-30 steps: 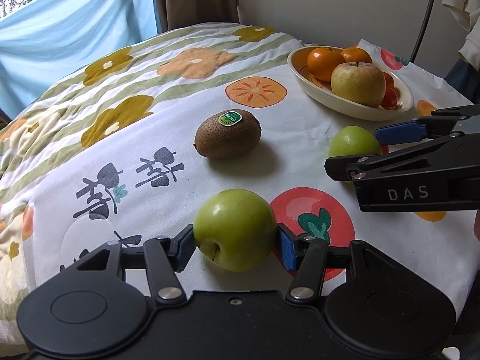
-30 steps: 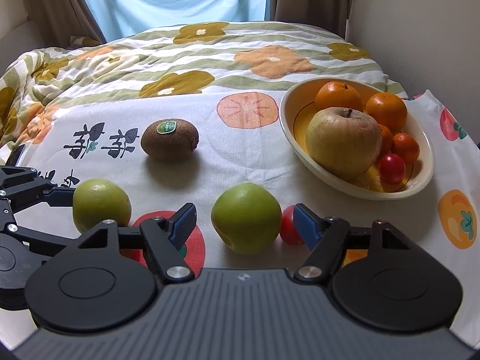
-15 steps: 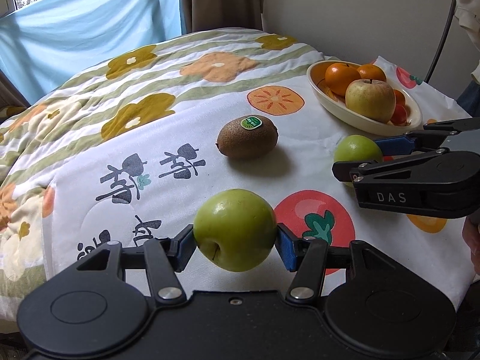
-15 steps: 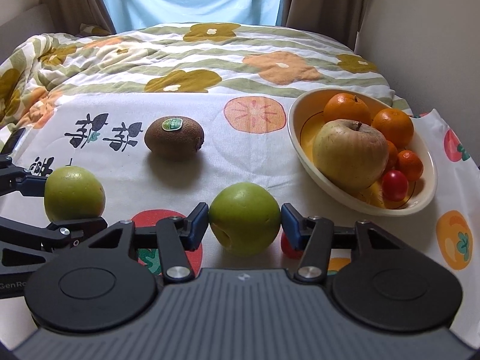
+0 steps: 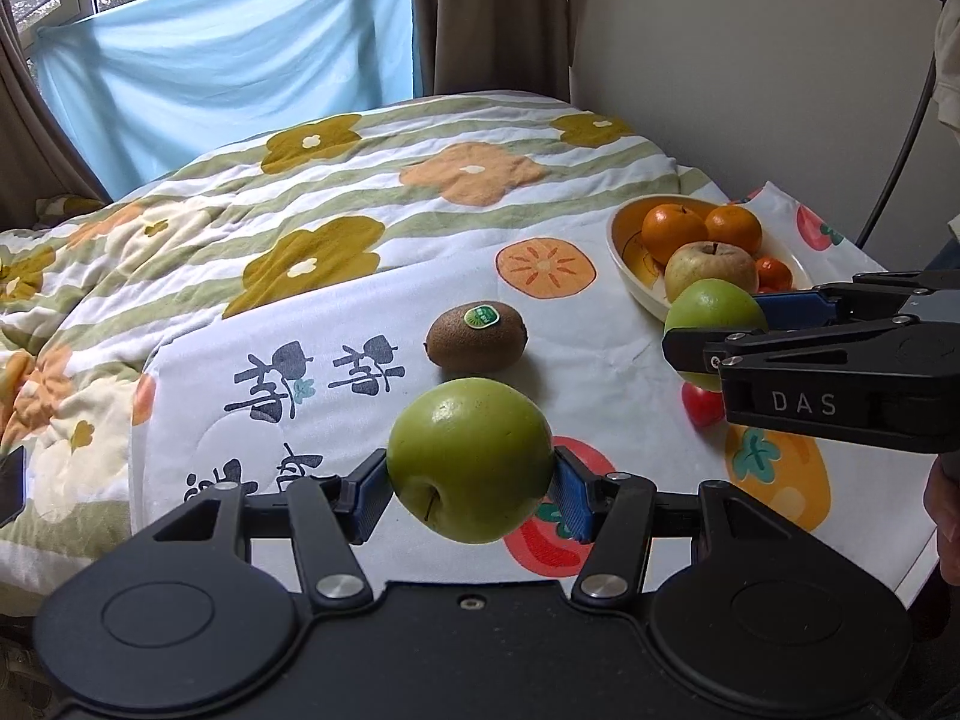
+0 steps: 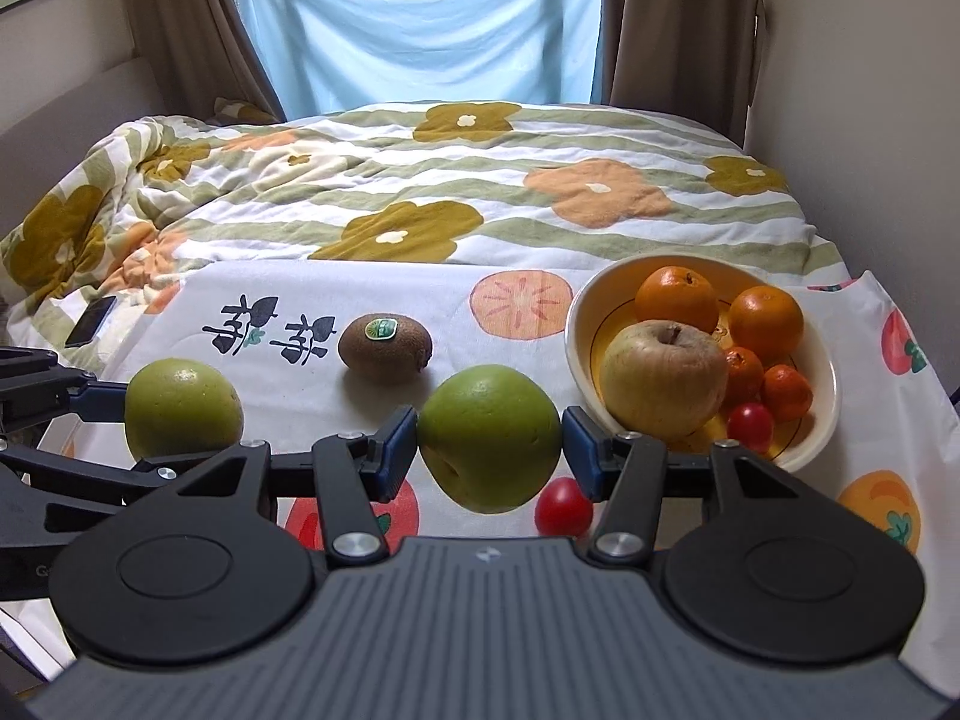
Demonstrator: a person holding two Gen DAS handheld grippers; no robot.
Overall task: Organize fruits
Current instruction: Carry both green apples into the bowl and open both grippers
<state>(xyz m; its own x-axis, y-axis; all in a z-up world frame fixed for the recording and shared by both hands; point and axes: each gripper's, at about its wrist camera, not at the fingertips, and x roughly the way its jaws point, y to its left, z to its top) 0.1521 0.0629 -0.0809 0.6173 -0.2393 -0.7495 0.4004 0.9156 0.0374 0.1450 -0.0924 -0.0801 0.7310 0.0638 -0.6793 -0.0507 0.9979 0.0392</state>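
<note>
Left gripper (image 5: 471, 483): clamps a green apple (image 5: 470, 459).
Right gripper (image 6: 489, 441): clamps second green apple (image 6: 489, 437), half-hiding a cherry tomato (image 6: 563, 513).

Green apples (image 6: 489, 435), brown kiwi (image 6: 384, 349), oranges (image 6: 675, 299) in cream bowl (image 6: 579, 324), flower-striped quilt (image 6: 420, 180), blue curtain (image 6: 420, 24)

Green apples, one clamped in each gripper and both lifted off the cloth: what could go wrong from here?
1. The left gripper and right gripper pinch each round green apple only at its sides, so either might slip.
2. The bowl already holds oranges and a large yellowish apple; two more may roll out.
3. The grippers hang close together, so they might collide when heading for the bowl.
</note>
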